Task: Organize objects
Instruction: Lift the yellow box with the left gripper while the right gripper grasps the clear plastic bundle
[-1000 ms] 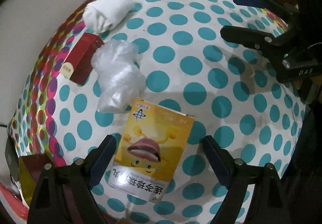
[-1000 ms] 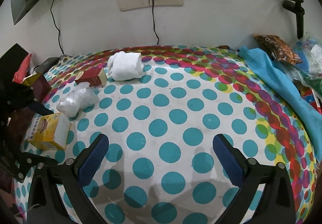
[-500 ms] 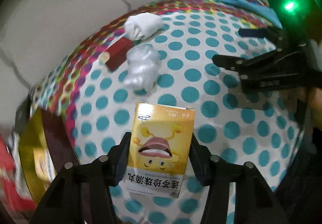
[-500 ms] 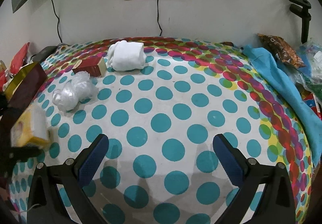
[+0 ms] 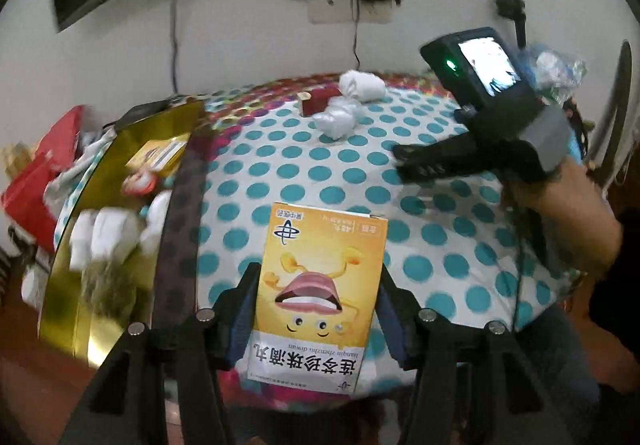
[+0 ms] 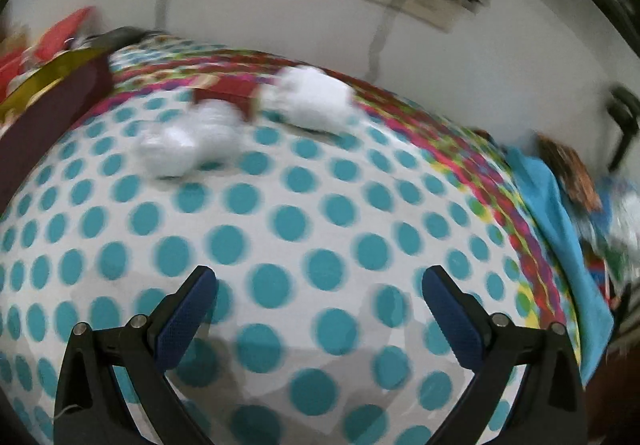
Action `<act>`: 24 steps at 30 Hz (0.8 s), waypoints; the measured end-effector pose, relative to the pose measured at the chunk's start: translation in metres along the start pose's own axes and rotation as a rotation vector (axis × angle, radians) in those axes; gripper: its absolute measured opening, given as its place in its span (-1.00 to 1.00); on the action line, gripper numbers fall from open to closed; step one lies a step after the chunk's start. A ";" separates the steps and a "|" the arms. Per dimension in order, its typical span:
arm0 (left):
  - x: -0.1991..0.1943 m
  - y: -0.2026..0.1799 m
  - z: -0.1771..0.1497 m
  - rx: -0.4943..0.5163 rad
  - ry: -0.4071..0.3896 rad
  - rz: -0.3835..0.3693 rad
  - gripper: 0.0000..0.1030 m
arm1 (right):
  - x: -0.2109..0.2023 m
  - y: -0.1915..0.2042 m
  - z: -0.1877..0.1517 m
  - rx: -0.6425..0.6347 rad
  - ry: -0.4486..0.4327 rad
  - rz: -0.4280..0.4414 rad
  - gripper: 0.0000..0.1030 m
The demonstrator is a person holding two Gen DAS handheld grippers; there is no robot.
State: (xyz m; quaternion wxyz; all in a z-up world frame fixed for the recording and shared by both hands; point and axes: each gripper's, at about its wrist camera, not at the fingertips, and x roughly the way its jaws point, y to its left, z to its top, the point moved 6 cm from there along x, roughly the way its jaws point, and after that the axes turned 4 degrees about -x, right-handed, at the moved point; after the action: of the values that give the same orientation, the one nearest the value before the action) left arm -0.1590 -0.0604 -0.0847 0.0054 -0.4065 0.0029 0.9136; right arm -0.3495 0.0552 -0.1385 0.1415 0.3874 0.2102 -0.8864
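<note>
Yellow medicine box (image 5: 320, 293), printed side up, sat clamped between the fingers of my left claw (image 5: 318, 309) above the polka-dot counter (image 5: 424, 205), beside a gold-lined box (image 5: 120, 205); my right claw (image 6: 320, 309) hovered wide open, holding nothing.

Wall socket (image 5: 348, 7), black cable (image 5: 175, 41), blue cloth (image 6: 560, 221)
</note>
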 end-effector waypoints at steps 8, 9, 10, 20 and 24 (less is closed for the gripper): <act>-0.003 0.009 -0.022 -0.026 -0.022 -0.013 0.07 | 0.010 0.043 0.055 0.073 -0.048 0.187 0.97; -0.003 0.010 -0.022 -0.026 -0.029 -0.013 0.07 | 0.018 0.045 0.058 0.084 -0.027 0.189 0.91; -0.003 0.011 -0.021 -0.023 -0.041 -0.010 0.07 | 0.026 0.044 0.061 0.095 -0.010 0.183 0.72; -0.007 0.035 -0.019 -0.106 -0.131 -0.007 0.08 | 0.031 0.045 0.068 0.099 -0.043 0.169 -0.52; -0.012 0.047 -0.016 -0.146 -0.165 0.026 0.08 | 0.008 0.047 0.064 0.063 -0.121 0.124 -0.52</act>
State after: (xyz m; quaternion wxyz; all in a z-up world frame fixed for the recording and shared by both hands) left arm -0.1393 -0.1076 -0.0866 -0.0359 -0.3293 -0.0590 0.9417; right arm -0.3750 -0.0173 -0.1180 0.1962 0.3494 0.1491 -0.9040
